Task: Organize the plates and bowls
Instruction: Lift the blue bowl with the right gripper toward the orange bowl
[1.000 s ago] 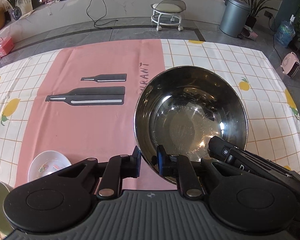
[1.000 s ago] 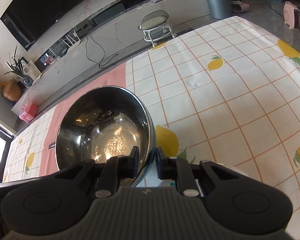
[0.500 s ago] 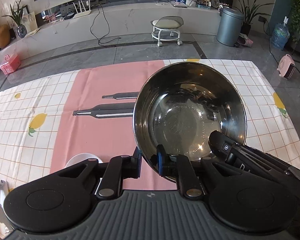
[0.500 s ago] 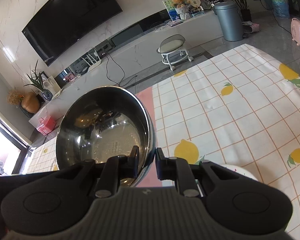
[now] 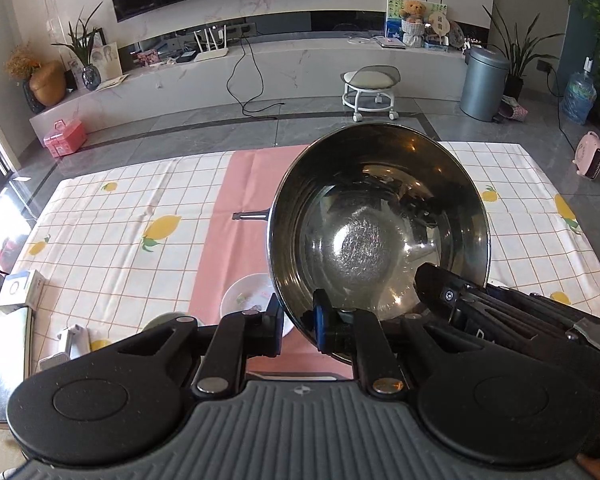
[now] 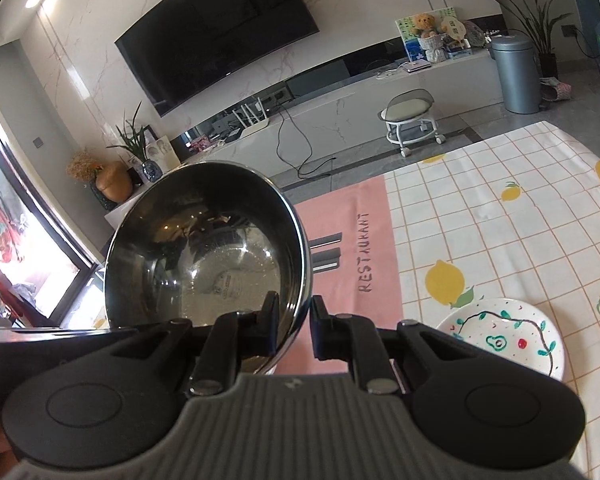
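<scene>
1. Pinching the near rim of the big metal bowl [image 5: 380, 224], the left gripper [image 5: 298, 322] has one finger inside the bowl and one outside.
2. The right gripper [image 6: 293, 326] pinches the rim of the same bowl [image 6: 204, 248] on its other side, so both hold it up, tilted, above the table.
3. Just below the bowl sits a small white bowl [image 5: 246, 300] on the pink cloth [image 5: 236, 184].
4. A white plate [image 6: 504, 340] with painted fruit lies on the lemon tablecloth [image 6: 520, 240], near the right gripper.
5. Past the table stand a white stool [image 5: 370, 88] and a grey bin [image 5: 484, 82].
6. A big black TV [image 6: 220, 36] hangs on the far wall.
</scene>
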Tool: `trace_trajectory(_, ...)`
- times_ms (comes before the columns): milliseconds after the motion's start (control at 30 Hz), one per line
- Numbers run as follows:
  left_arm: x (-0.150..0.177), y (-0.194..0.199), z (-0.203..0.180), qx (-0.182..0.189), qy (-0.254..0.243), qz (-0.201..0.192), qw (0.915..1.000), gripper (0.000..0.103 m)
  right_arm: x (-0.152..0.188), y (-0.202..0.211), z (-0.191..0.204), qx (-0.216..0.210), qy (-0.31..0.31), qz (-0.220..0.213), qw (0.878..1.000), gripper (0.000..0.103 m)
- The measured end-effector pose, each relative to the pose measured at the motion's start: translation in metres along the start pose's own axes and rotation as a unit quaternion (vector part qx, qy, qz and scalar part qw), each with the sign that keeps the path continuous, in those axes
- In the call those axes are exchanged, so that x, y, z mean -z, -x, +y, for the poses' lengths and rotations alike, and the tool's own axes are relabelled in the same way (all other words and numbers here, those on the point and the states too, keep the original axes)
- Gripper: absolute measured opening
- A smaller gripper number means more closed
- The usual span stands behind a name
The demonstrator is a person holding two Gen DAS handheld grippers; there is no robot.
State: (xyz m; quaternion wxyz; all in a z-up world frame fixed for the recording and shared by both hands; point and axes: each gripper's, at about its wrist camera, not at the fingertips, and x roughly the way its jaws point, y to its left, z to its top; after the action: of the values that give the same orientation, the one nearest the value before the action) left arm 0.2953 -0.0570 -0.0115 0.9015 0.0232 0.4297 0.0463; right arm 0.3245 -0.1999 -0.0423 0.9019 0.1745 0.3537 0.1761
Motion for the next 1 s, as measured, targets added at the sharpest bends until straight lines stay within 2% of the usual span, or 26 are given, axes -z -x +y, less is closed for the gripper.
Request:
trace_trajectory(100, 0.007, 0.005, 0.015, 0.009, 0.006, -0.004, 0.9999, 0.018, 0.006, 0.005, 0.015, -0.003, 0.008, 0.003, 1.000, 0.012)
trace_trajectory(300, 0.021, 0.011, 0.049, 0.047, 0.033, 0.019, 0.9982, 0.018, 0.029, 0.021, 0.048, 0.007, 0.030, 0.006, 1.000, 0.012)
trace_trajectory(533, 0.055, 0.018, 0.081, 0.039, 0.051, 0.019, 0.9978, 0.018, 0.059, 0.029, 0.075, -0.006, 0.059, 0.032, 0.998, 0.013)
trace_trajectory(700, 0.074, 0.002, 0.094, 0.047, 0.049, 0.049, 0.9965, 0.019, 0.080, 0.018, 0.077, -0.021, 0.047, 0.075, 0.996, 0.013)
trace_trajectory(833, 0.086, -0.016, 0.102, 0.071, 0.064, 0.073, 0.9927, 0.020, 0.092, 0.007, 0.080, -0.010, 0.054, 0.101, 0.993, 0.013)
trace_trajectory(1000, 0.096, -0.030, 0.111, 0.082, 0.079, 0.084, 0.9899, 0.021, 0.101, -0.005, 0.083, 0.001, 0.067, 0.120, 0.991, 0.013)
